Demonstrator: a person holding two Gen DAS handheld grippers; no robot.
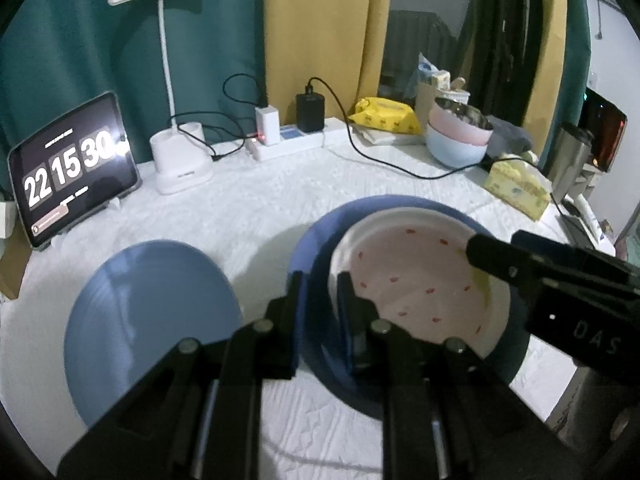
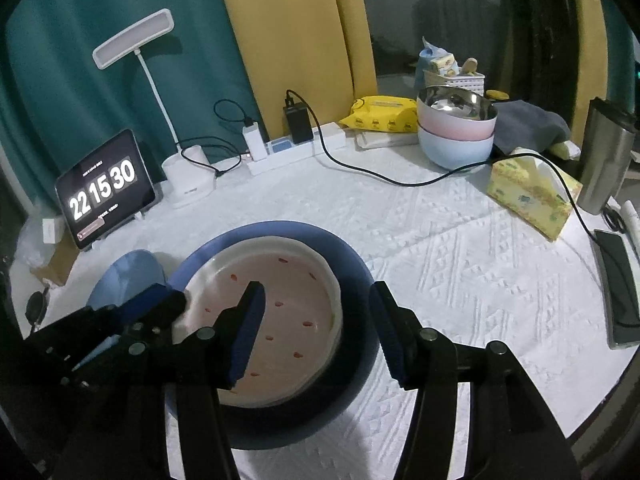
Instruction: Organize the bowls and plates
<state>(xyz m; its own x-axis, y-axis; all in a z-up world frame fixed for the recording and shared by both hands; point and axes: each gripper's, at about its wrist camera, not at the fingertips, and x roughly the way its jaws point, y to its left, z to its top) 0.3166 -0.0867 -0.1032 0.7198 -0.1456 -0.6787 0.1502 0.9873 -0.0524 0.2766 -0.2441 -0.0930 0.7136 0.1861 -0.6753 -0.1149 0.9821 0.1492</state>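
Note:
A white plate with red specks (image 1: 416, 280) (image 2: 280, 312) lies inside a larger dark blue plate (image 1: 384, 208) (image 2: 352, 264) on the white cloth. My left gripper (image 1: 320, 280) is shut on the dark blue plate's left rim, its inner finger against the white plate's edge. In the right wrist view the left gripper (image 2: 160, 300) reaches in from the left. My right gripper (image 2: 316, 292) is open, with one finger over the white plate and the other outside the blue plate's right rim, pressing on nothing. A light blue plate (image 1: 148, 320) (image 2: 128, 276) lies flat to the left.
At the back right stands a stack of bowls (image 1: 456, 136) (image 2: 456, 132), steel in pink in pale blue. Along the back are a tablet clock (image 2: 104, 188), a desk lamp (image 2: 188, 176) and a power strip (image 2: 296, 148) with a black cable. A tissue box (image 2: 532, 196), a steel tumbler (image 2: 604, 160) and a phone (image 2: 616, 280) stand on the right.

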